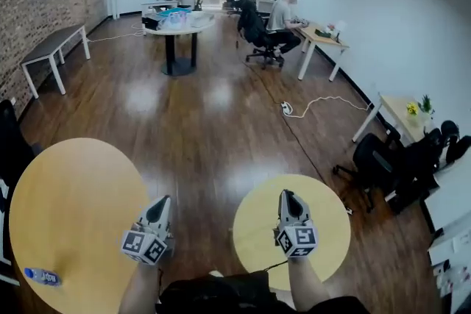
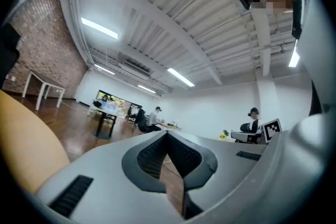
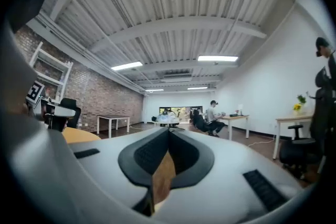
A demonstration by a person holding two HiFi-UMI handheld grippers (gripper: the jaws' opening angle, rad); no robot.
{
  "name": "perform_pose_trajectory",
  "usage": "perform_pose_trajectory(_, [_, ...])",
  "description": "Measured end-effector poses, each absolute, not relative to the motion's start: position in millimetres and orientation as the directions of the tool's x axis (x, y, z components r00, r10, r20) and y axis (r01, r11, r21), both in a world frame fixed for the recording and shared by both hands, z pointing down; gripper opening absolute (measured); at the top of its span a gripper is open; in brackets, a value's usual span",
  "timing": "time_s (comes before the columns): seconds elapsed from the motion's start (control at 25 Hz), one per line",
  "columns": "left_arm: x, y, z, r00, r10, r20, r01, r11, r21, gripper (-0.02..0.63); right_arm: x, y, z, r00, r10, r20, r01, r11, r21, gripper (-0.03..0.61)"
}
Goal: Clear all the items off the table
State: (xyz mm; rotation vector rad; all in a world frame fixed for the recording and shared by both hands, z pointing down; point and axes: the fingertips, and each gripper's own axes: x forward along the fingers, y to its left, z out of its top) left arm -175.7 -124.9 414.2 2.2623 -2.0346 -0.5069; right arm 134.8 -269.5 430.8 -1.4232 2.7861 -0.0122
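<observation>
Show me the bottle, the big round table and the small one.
bottle [image 1: 40, 276]: head view, mid-body.
big round table [image 1: 73, 202]: head view, bare top.
small round table [image 1: 333, 226]: head view, bare top.

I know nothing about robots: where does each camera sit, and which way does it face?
Head view: on the person's head, looking down at brown wooden floor, large round yellow table, small round yellow table; shows left gripper, right gripper, forearms.
Left gripper view: on that gripper, facing across the room; its shut jaws show.
Right gripper view: likewise, its own shut jaws.
Shared: all three catch the distant seated person.
</observation>
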Motion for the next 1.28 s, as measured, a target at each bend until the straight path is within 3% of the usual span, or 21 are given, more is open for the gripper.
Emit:
perform_pose_trajectory(0.28, [-75.2, -206.1, 412.6, 0.397, -0.896, -0.2, -0.867, -0.437, 0.238, 0.0, 261.2, -263.9, 436.5, -0.282, -0.959, -0.026, -0.958, 0.283, -0.047, 0.005])
perform_pose_trajectory(0.6, [-46.7, -243.6, 422.8, 0.548, -0.82, -0.162, -0.782, -0.572, 0.25, 0.0, 287.4, -228.4, 449.1, -0.128, -0.991, 0.041, -0.992, 0.128, -0.002, 0.006])
perform_pose_trajectory(0.68, [-34.9, -243.6, 437.7, 0.581, -0.804, -0.128, -0.761, -0.592, 0.267, 0.0, 287.1, -220.8, 465.7, -0.13, -0.988, 0.087, -0.991, 0.13, -0.013, 0.01])
perform_pose_trajectory(0.76, [-23.9, -243.9, 451.1, 0.605, -0.791, -0.093, -0.746, -0.604, 0.283, 0.0, 283.3, -217.4, 484.3, -0.155, -0.978, 0.139, -0.988, 0.154, -0.019, 0.1])
perform_pose_trajectory(1.28, [-12.8, -253.1, 539.5, 0.558, -0.814, 0.163, -0.802, -0.477, 0.36, 0.0, 235.0, -236.3, 633.0, -0.312, -0.812, 0.493, -0.939, 0.344, -0.028, 0.1])
